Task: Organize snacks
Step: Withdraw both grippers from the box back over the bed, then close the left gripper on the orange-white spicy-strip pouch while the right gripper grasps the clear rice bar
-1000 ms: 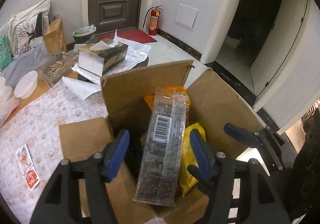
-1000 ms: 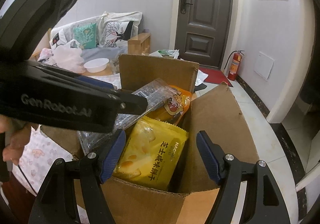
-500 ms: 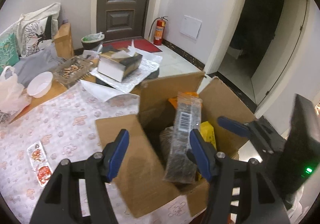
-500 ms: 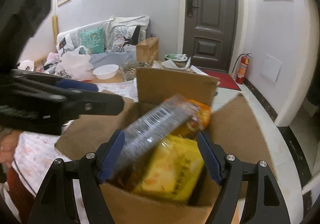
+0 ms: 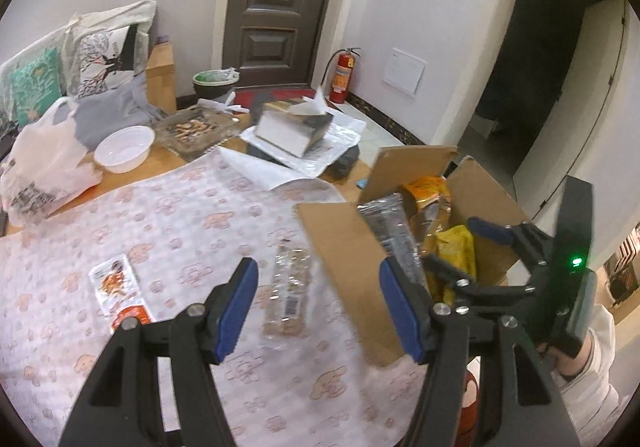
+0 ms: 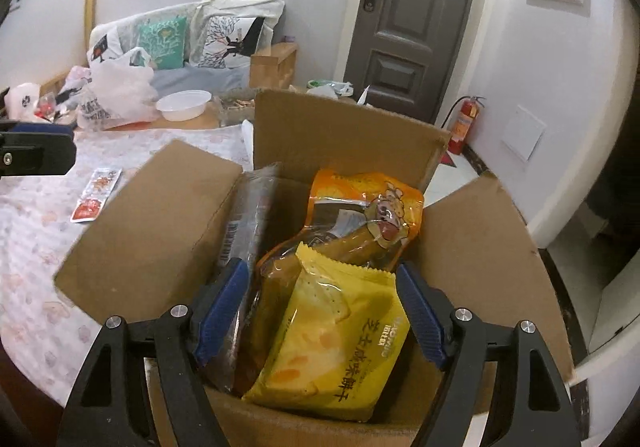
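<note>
An open cardboard box (image 6: 160, 231) stands at the table's right end and also shows in the left wrist view (image 5: 344, 247). It holds a yellow cracker bag (image 6: 340, 343), an orange snack bag (image 6: 368, 203) and a clear dark bar pack (image 6: 248, 231), all standing on end. My right gripper (image 6: 320, 311) is open and empty above the box's near side. My left gripper (image 5: 320, 307) is open and empty above the tablecloth, left of the box. A clear bar pack (image 5: 290, 287) and a red-and-white sachet strip (image 5: 120, 291) lie flat on the cloth.
The far end of the table holds a white bowl (image 5: 124, 143), a white plastic bag (image 5: 44, 171), a glass dish of nuts (image 5: 192, 127) and a tissue box (image 5: 292, 123). A sofa with cushions (image 6: 200, 31) stands behind. A door and a fire extinguisher (image 5: 342, 75) are beyond.
My left gripper has pulled back and left, away from the box, leaving the dark bar pack standing inside. The right gripper has stayed over the box.
</note>
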The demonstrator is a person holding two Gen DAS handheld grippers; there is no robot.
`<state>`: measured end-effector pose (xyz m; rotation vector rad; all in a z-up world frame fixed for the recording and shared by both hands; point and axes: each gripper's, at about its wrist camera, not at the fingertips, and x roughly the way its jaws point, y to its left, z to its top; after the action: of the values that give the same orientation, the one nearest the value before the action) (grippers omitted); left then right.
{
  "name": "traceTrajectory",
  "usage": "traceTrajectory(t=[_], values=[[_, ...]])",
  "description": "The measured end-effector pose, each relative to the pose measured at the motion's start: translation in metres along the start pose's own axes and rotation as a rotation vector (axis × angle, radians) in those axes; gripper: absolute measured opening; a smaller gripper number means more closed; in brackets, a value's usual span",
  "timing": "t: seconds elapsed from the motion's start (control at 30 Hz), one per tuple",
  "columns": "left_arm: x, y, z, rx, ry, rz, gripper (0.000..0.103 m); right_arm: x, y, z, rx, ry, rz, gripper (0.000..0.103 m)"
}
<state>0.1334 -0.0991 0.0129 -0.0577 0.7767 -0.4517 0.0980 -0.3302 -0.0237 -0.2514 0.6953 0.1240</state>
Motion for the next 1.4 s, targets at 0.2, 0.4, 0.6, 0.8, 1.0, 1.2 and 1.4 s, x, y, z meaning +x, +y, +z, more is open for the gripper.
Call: traceTrajectory(t=[0.2, 0.4, 0.6, 0.8, 1.0, 1.2, 1.4], values=[[-0.024, 0.044, -0.016, -0.042, -0.03, 0.055, 0.06, -0.041, 0.04, 0.02, -0.024, -0.11, 0.088, 0.073], [-0.051, 0.1, -0.04, -0.105, -0.056, 0.13, 0.06, -0.055, 0.118, 0.037, -0.067, -0.146, 0.288, 0.073], [-0.054, 0.153, -0.066, -0.17, -0.034, 0.172, 0.065, -0.026, 0.194, 0.03, -0.068, -0.076, 0.389, 0.073], [-0.021, 0.184, -0.078, -0.231, 0.033, 0.184, 0.072, 0.03, 0.216, 0.017, 0.07, 0.045, 0.366, 0.073], [0.037, 0.199, -0.076, -0.289, 0.13, 0.187, 0.073, 0.087, 0.194, 0.011, 0.173, 0.149, 0.139, 0.074], [0.081, 0.21, -0.075, -0.326, 0.186, 0.237, 0.073, 0.107, 0.177, 0.0, 0.161, 0.201, 0.032, 0.077], [0.094, 0.212, -0.074, -0.314, 0.171, 0.258, 0.072, 0.121, 0.175, 0.002, 0.14, 0.22, -0.02, 0.08]])
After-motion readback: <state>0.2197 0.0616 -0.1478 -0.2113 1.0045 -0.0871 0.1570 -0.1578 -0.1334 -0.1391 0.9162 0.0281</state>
